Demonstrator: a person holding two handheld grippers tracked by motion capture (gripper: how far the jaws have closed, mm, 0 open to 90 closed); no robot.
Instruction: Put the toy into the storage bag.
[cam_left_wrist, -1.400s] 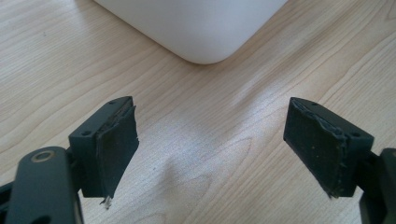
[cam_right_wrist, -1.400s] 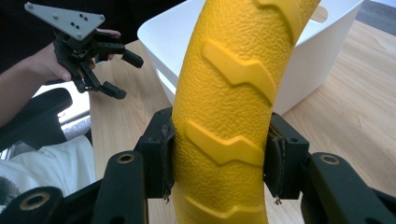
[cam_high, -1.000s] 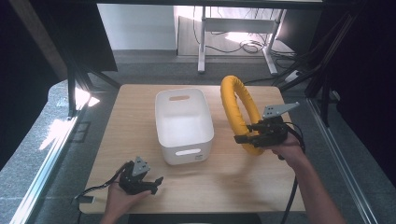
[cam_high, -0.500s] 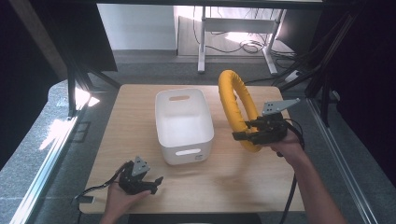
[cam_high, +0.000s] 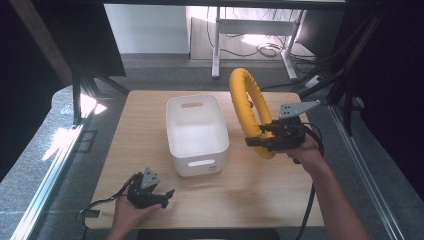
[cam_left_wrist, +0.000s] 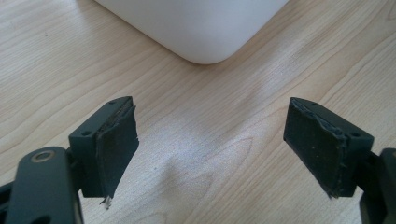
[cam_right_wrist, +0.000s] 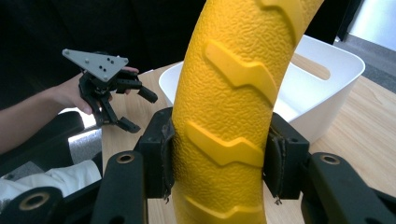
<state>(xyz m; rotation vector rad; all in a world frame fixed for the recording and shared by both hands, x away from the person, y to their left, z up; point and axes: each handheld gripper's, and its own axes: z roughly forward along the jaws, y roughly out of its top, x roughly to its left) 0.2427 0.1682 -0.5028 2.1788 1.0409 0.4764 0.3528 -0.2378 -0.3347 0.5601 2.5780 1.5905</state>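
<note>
A big yellow ring (cam_high: 243, 104) with a rough skin and raised zigzag marks stands on edge above the table's right half. My right gripper (cam_high: 261, 141) is shut on its lower part; in the right gripper view both pads (cam_right_wrist: 163, 156) press the yellow ring (cam_right_wrist: 229, 107) from either side. A white bin (cam_high: 196, 132) sits in the middle of the table, just left of the ring. My left gripper (cam_high: 167, 197) rests low at the front left, open, its fingers (cam_left_wrist: 116, 140) wide apart over bare wood, nothing between them. The bin's corner (cam_left_wrist: 201, 28) lies ahead of it.
The wooden table (cam_high: 250, 195) has free room in front of the bin and at the front right. A dark metal frame (cam_high: 75, 95) stands at the left edge. My left gripper (cam_right_wrist: 123, 109) shows far off in the right gripper view.
The right gripper has lifted the yellow ring a little and carried it slightly left toward the bin. The left gripper has stayed where it was.
</note>
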